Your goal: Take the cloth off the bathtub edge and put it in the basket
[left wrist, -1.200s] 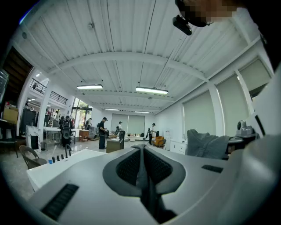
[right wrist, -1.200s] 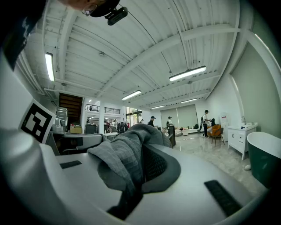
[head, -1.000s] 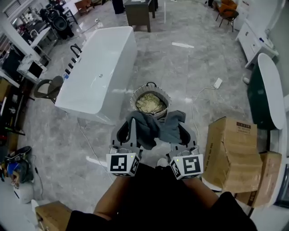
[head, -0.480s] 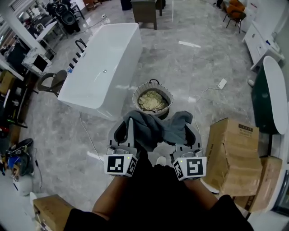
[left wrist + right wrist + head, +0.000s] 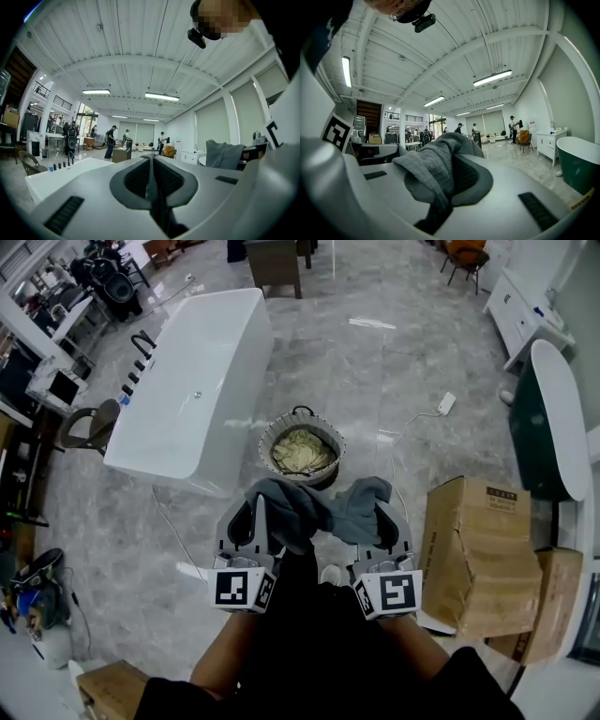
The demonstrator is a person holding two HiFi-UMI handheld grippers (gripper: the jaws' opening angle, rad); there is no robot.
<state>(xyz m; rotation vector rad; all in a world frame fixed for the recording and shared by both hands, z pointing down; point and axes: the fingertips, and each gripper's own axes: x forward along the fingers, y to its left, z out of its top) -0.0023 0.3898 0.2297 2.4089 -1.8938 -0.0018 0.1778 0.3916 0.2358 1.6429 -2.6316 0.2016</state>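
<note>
– Polished grey marble floor fills the head view, with a long white freestanding bathtub at the upper left. Where is the cloth?

– Off the tub. The crumpled grey cloth hangs in the air between the two grippers, just on the near side of the round woven basket.

– What is in the basket?

– A bunched pale yellowish fabric. The grey cloth is not in it.

– How do the jaws stand?

– The left gripper is pressed together on a thin fold of the cloth; its own view shows the fold squeezed between the dark pads. The right gripper pinches a thicker bunch, which spills over its left jaw.

– Anything else nearby?

– Brown cardboard boxes sit to the right, beside a dark green tub.
</note>
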